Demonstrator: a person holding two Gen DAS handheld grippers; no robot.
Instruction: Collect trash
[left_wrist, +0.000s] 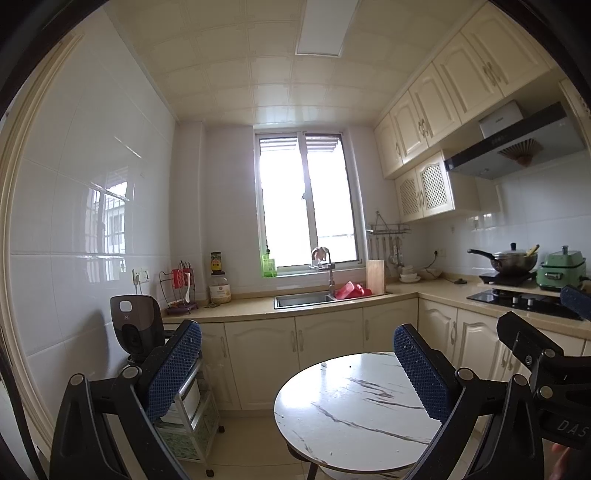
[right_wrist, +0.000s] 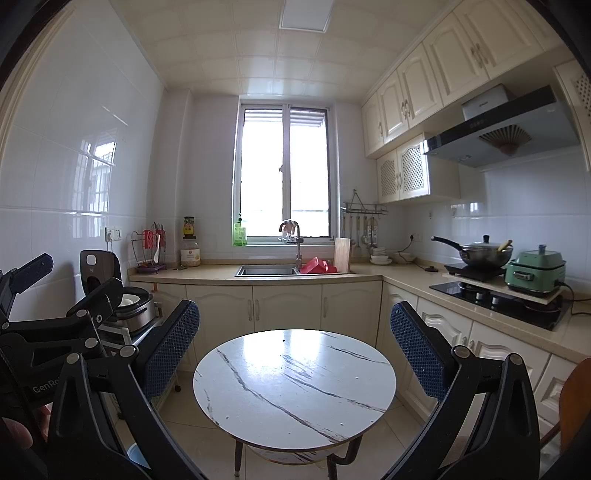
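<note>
Both my left claw (left_wrist: 297, 363) and right claw (right_wrist: 295, 354) were wide apart, holding nothing. I saw no trash on the round surface (right_wrist: 295, 384); maybe one tiny speck. I might grab wrong.

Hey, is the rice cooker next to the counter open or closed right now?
Open. The rice cooker has its dark lid tilted up, and the right wrist view shows the white inner pot exposed below it.

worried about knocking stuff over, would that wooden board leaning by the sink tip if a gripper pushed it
Probably yes: the board stands on its short edge, tall and thin, apparently only leaning beside the sink. It looks stiff, so it would likely fall flat rather than bend. It may land on the red tray next to it.
</note>
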